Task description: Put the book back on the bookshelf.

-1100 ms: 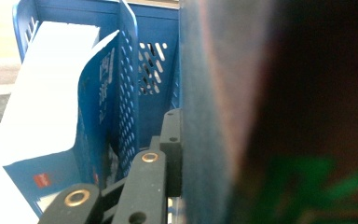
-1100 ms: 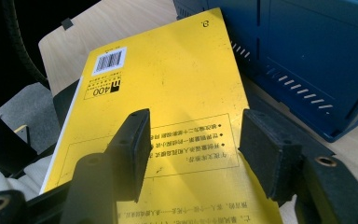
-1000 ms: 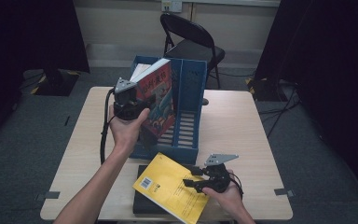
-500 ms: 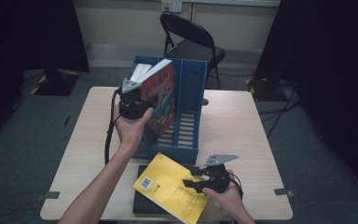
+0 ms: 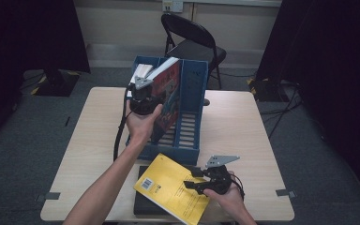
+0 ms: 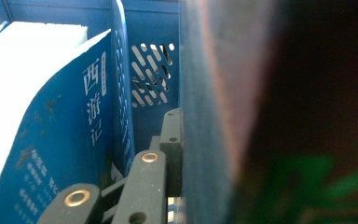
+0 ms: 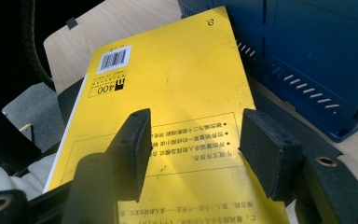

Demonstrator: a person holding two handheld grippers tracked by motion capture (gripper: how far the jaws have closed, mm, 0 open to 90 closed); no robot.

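The left claw (image 5: 146, 96) is closed tight on a red-covered book (image 5: 166, 101) and holds it tilted over the blue file rack (image 5: 192, 140), which stands in the middle of the tabletop (image 5: 243, 126). The book's lower edge is already inside a slot of the rack, while its upper corner leans to the far left, above the dividers. In the left gripper view a dark blue book (image 6: 65, 140) with white characters already stands in the next slot, just beside a perforated divider (image 6: 121, 93). The right claw (image 5: 198, 180) is half open near the right front edge of the tabletop, and its jaws stand above the cover of a yellow book (image 5: 168, 192) without pressing on it; this yellow book lies on a black book (image 5: 143, 204). I think the main risk is in the tilt: if the red-covered book goes down at this angle, its corner may catch on a divider or push against the dark blue book and bend the cover. A release too early may let it fall askew across two slots. The rack is light and nothing holds it, so a hard push could make it slide to the far side.
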